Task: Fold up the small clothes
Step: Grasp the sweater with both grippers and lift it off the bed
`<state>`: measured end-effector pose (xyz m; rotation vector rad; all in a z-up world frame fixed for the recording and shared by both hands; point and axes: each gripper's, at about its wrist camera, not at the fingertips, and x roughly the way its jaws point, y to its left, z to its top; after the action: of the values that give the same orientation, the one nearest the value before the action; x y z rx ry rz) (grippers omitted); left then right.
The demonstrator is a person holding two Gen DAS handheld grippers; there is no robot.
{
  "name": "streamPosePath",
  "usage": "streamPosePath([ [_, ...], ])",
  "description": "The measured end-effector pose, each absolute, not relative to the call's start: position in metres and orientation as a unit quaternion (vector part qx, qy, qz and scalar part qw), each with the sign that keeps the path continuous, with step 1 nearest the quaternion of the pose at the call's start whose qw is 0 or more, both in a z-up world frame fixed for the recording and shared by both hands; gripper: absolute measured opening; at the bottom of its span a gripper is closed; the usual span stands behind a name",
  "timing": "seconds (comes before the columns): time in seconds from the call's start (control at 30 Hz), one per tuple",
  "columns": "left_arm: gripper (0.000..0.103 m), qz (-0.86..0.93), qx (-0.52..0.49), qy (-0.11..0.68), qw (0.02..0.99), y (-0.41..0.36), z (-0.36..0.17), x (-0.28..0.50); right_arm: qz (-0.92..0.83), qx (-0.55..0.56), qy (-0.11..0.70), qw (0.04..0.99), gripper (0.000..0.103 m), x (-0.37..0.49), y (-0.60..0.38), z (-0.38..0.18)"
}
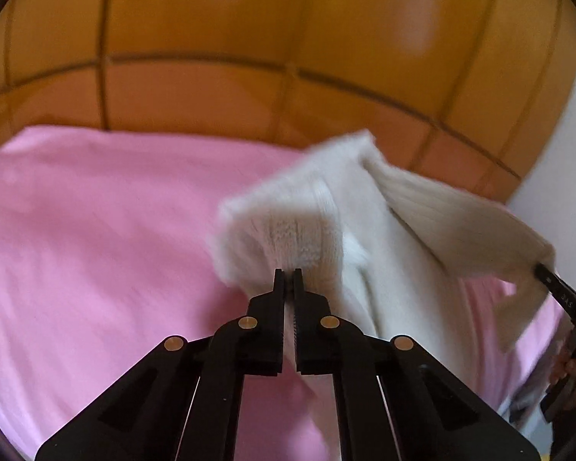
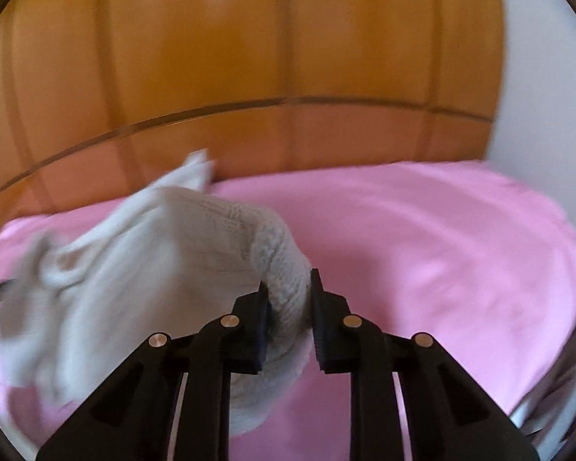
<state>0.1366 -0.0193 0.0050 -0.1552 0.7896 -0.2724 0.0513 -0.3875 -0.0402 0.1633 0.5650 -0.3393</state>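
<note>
On the left, the left gripper [image 1: 288,274] had its jaws pinched together on a thin edge of the sock [image 1: 318,223], a cream ribbed knit that rose from the fingertips and hung above the pink sheet [image 1: 96,230]. From there the sock stretched rightward across the left wrist view, blurred, to its ribbed cuff end at the frame's right edge, where a black finger [image 1: 556,286] of the right gripper met it; part of a hand [image 1: 574,374] showed just below. Behind the sheet stood a wooden headboard [image 1: 211,38] with dark panel lines, and a white wall [image 1: 556,153] lay at far right. In the right wrist view, the sock [image 2: 142,269] spread from the left edge toward the middle, its thick knit end bunched between the pads of the right gripper [image 2: 288,288], whose jaws stood slightly apart, clamped on that wad. Right of it the sheet [image 2: 441,249] lay bare, with faint creases, running to the wall [image 2: 537,96].
</note>
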Motion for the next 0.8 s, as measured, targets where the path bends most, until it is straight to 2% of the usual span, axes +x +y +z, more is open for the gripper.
streamPosePath([
  [0.27, 0.0, 0.038, -0.107, 0.346, 0.931, 0.097, 0.049, 0.223, -0.327, 0.063, 0.29, 0.897, 0.017, 0.122, -0.493, -0.041],
  [0.33, 0.0, 0.103, -0.109, 0.329, 0.932, 0.129, 0.06, 0.245, -0.341, 0.076, 0.296, 0.889, 0.02, 0.138, -0.509, -0.041],
  [0.37, 0.0, 0.126, -0.107, 0.32, 0.933, 0.14, 0.062, 0.25, -0.343, 0.082, 0.294, 0.888, 0.03, 0.143, -0.515, -0.041],
  [0.43, 0.0, 0.176, -0.116, 0.308, 0.928, 0.164, 0.068, 0.258, -0.346, 0.089, 0.281, 0.891, 0.058, 0.142, -0.517, -0.037],
  [0.47, 0.0, 0.187, -0.126, 0.31, 0.924, 0.174, 0.07, 0.259, -0.342, 0.095, 0.276, 0.893, 0.062, 0.14, -0.514, -0.035],
  [0.5, 0.012, 0.19, -0.139, 0.314, 0.92, 0.181, 0.069, 0.255, -0.326, 0.105, 0.271, 0.9, 0.066, 0.135, -0.508, -0.034],
  [0.53, 0.039, 0.177, -0.147, 0.317, 0.92, 0.182, 0.066, 0.251, -0.304, 0.114, 0.273, 0.906, 0.069, 0.131, -0.499, -0.036],
  [0.6, 0.073, 0.127, -0.161, 0.318, 0.925, 0.176, 0.052, 0.233, -0.238, 0.141, 0.292, 0.915, 0.07, 0.125, -0.478, -0.044],
  [0.7, 0.073, 0.021, -0.193, 0.349, 0.917, 0.15, 0.02, 0.207, -0.126, 0.2, 0.332, 0.913, 0.069, 0.112, -0.446, -0.067],
  [0.8, 0.073, -0.109, -0.236, 0.38, 0.888, 0.114, -0.033, 0.181, -0.028, 0.261, 0.371, 0.891, 0.064, 0.1, -0.411, -0.096],
])
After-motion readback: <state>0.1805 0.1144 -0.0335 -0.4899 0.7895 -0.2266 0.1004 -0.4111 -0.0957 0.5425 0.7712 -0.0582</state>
